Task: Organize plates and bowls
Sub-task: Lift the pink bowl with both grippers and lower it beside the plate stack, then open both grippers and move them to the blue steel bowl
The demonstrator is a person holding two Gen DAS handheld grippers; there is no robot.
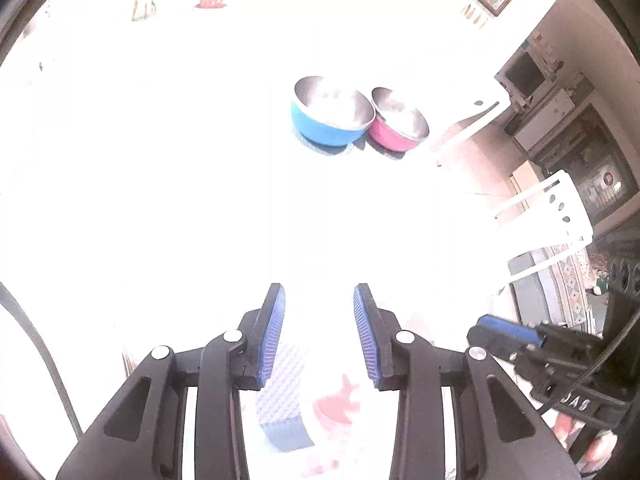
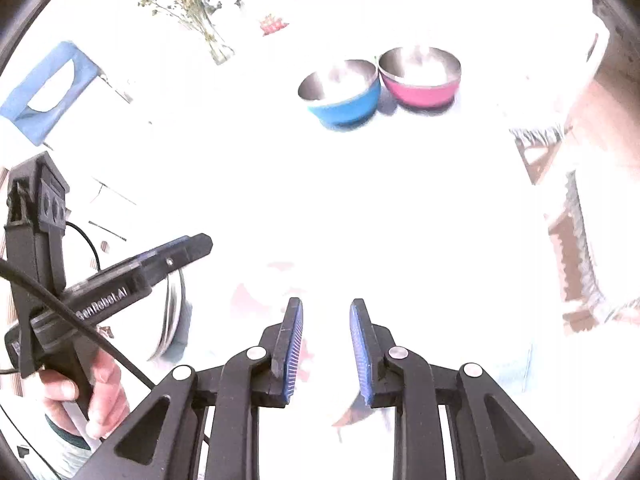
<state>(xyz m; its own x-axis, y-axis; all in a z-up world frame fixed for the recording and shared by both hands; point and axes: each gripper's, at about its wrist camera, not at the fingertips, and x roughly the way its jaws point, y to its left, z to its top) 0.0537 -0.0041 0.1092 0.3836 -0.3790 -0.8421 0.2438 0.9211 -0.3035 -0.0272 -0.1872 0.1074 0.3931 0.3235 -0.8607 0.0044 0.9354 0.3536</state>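
Blue-padded left gripper [image 1: 319, 292]: jaws apart, nothing between them. Right gripper [image 2: 326, 306]: jaws drawn in to a narrow slot, glare hides anything in it. Red-patterned plate [image 1: 336, 404] lies under the left jaws at 6 o'clock and looks let go. Far out at 1 o'clock, blue bowl [image 1: 328, 120] and pink bowl [image 1: 396, 128] stand upright, rims about touching, on white table [image 1: 160, 200]. My read: plates placed, bowls next. Reach out, open right jaws, pinch one rim, nest the bowls.

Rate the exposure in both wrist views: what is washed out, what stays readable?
Left wrist: table blown to white, only the blue bowl, pink bowl and dark room at right read. Right wrist: same glare; both bowls, vase of flowers, left gripper clear.
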